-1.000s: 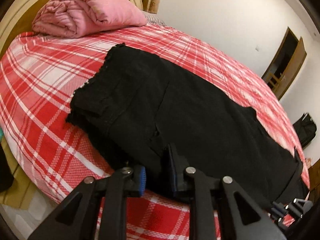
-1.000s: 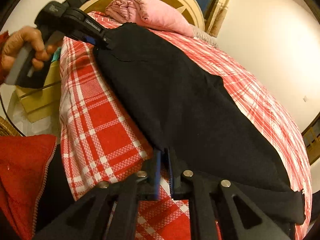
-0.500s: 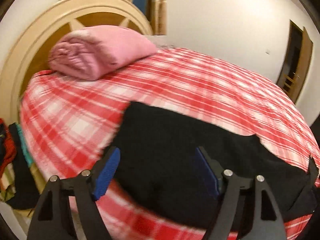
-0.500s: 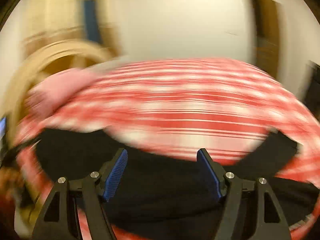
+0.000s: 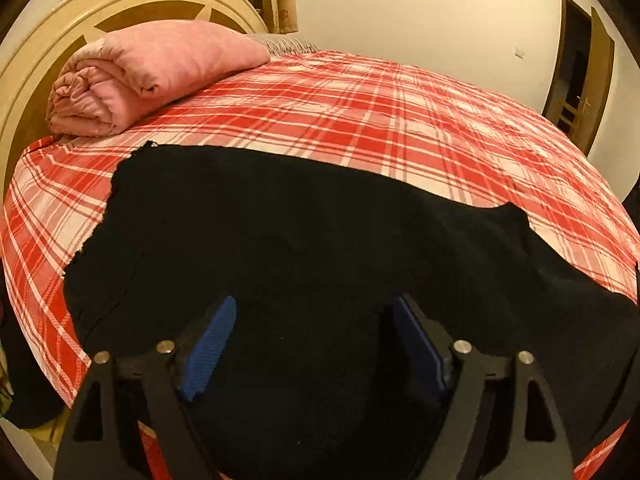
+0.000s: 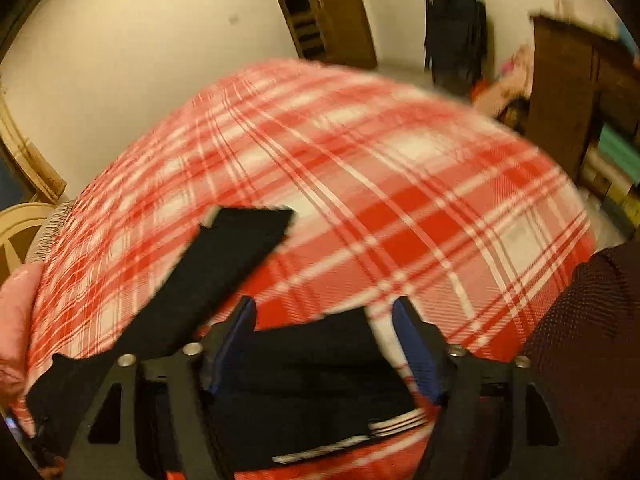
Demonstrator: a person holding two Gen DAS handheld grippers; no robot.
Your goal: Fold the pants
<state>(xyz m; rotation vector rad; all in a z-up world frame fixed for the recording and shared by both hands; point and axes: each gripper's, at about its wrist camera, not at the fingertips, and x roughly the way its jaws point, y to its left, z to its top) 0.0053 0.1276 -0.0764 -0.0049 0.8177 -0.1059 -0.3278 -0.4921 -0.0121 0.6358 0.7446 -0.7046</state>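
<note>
The black pants (image 5: 304,240) lie flat along the near side of the red plaid bed (image 5: 380,112), folded lengthwise. My left gripper (image 5: 314,312) is open and empty, held just above the dark cloth near its middle. In the blurred right wrist view a black waistband end with a strap (image 6: 240,236) lies on the plaid cover, and my right gripper (image 6: 324,312) is open above the black cloth edge (image 6: 320,364), holding nothing.
A rolled pink quilt (image 5: 148,72) lies at the head of the bed against the cream headboard (image 5: 132,4). A wooden door (image 5: 580,76) stands at the far right. Dark furniture (image 6: 568,92) and a hanging black bag (image 6: 454,36) show past the foot.
Both grippers were shut on the near edge of the pants a second ago; both have let go, opened and lifted. The right gripper has swung right toward the waistband end.
</note>
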